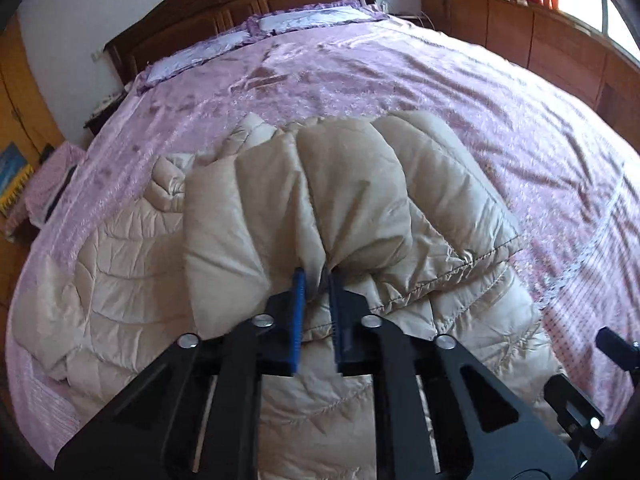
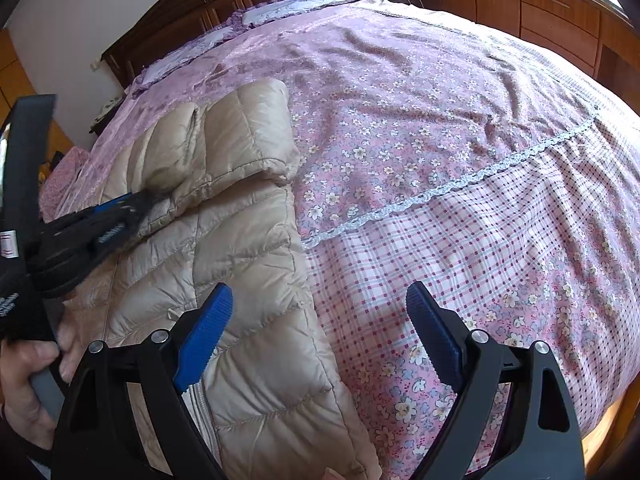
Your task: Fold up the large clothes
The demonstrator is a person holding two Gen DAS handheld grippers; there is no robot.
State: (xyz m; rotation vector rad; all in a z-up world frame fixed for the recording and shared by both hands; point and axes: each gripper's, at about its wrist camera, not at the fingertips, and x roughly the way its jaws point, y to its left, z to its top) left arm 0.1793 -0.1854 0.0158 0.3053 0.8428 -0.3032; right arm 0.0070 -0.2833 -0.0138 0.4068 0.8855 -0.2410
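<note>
Both wrist views look down, close, sharing the jacket.

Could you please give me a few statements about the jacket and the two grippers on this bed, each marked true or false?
1. The left gripper is shut on a fold of the beige puffer jacket. True.
2. The right gripper is clamped on the jacket's sleeve. False: its jaws stand wide open with nothing gripped.
3. The jacket lies on a floral bedspread. True.
4. The jacket is dark blue. False: it is beige.
5. The wooden headboard is at the far end. True.
</note>
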